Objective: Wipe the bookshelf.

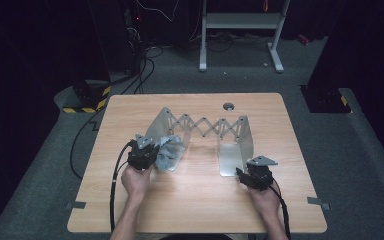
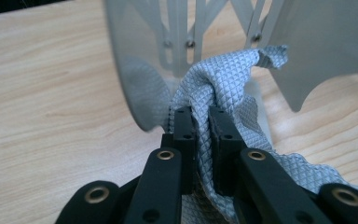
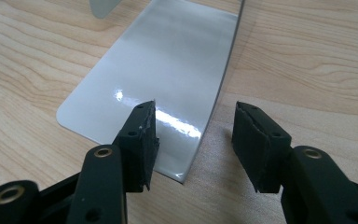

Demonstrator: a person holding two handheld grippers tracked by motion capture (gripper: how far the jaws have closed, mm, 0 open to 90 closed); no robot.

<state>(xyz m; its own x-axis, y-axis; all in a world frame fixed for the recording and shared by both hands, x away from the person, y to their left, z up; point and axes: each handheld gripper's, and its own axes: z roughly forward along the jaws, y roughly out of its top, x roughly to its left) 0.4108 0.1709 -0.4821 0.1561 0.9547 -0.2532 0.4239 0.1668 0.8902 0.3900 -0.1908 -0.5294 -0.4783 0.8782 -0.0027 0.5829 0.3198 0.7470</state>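
Left tool [image 2: 201, 135] was clenched on a fold of grey waffle-weave cloth [image 2: 223, 84], pinched between its jaws; the rest of the cloth bunched ahead of it, against the near end plate of an expanding metal rack [image 2: 135, 79], and trailed back under the tool's right side. Cloth looked light, limp and grippy-textured: no risk of slipping, but it would sag and drag, and could snag on the rack's scissor bars. A thick gathered fold, as held, seemed the best purchase. Right tool [image 3: 193, 140] stood released, jaws wide and straddling the near corner of the rack's flat base plate [image 3: 168, 60] lying on the desk [image 3: 307, 60]. That plate looked thin, stiff and glossy, likely slick; its edge seemed the only hold for steadying the rack.
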